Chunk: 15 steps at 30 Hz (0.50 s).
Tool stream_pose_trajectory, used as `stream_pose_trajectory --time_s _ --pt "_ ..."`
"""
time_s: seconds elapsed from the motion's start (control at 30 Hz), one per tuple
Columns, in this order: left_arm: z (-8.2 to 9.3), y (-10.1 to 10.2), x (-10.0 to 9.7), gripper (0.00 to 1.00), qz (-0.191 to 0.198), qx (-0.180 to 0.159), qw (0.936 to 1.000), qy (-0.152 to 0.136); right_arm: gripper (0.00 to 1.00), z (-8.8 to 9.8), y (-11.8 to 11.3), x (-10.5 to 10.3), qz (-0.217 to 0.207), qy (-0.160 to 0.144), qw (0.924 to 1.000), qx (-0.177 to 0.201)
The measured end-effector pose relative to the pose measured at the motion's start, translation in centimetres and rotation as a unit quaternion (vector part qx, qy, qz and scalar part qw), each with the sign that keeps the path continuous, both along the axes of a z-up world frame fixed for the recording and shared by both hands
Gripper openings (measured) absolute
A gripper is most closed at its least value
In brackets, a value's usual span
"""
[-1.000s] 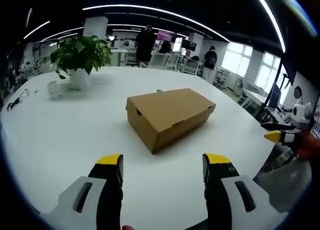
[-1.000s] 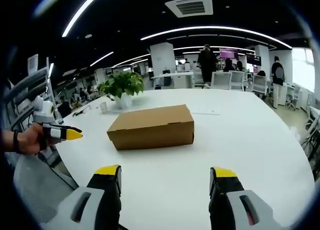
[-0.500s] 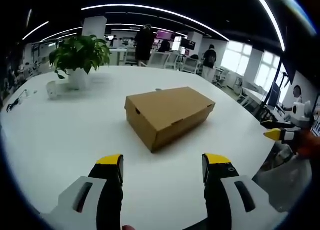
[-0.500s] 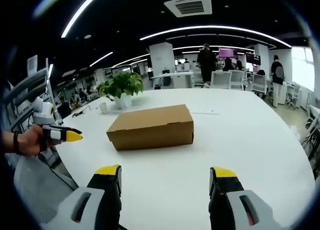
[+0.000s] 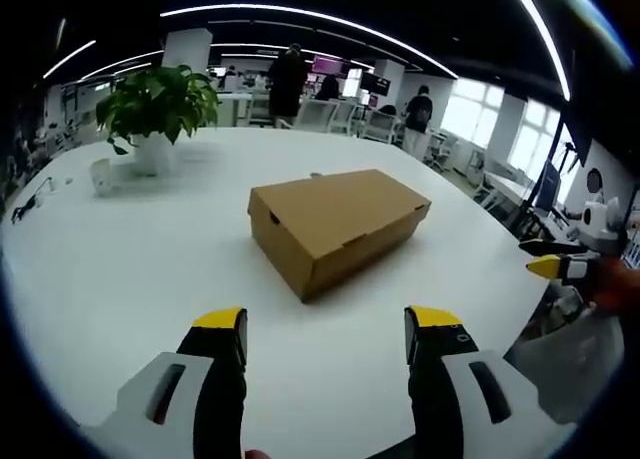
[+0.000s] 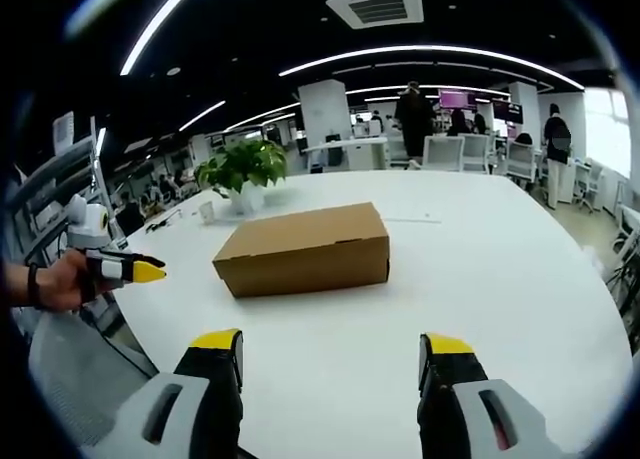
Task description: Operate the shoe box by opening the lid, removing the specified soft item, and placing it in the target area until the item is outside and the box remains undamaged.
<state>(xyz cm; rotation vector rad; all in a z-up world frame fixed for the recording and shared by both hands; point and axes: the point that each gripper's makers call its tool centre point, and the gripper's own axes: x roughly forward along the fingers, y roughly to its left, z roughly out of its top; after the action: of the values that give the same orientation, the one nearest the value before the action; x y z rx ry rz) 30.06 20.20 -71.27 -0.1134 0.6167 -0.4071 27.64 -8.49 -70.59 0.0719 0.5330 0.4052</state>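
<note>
Little is being changed since the earlier frames — both views are being tipped slightly down — while the closed cardboard shoe box [image 5: 338, 226] [image 6: 305, 248], likely light and crushable, is being left mid-table [image 5: 120, 269], best lifted at its lid's front edge, with the left gripper [image 5: 326, 337] and right gripper [image 6: 328, 357] being held wide apart, empty.

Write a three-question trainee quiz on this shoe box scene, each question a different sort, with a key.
1. True or false: the shoe box lid is open.
2. Multiple choice: what stands on the white table beyond the box? A potted plant; B laptop; C bucket.
3. Fill in: the left gripper and the right gripper both have their jaws ____.

Key
1. False; it is shut.
2. A.
3. Open, short of the box.
</note>
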Motion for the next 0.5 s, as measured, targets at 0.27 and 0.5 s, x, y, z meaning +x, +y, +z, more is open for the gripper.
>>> stream_pose_trajectory --time_s 0.27,0.5 --pt "-0.8 0.0 0.5 0.65 0.002 -0.005 0.9999 0.011 0.7 -0.4 0.9 2.1 0.035 0.0 0.9993 -0.011" --pt "-1.4 -0.5 1.6 0.64 -0.002 -0.008 0.9998 0.019 0.7 -1.0 1.2 4.9 0.063 -0.006 0.9977 -0.027"
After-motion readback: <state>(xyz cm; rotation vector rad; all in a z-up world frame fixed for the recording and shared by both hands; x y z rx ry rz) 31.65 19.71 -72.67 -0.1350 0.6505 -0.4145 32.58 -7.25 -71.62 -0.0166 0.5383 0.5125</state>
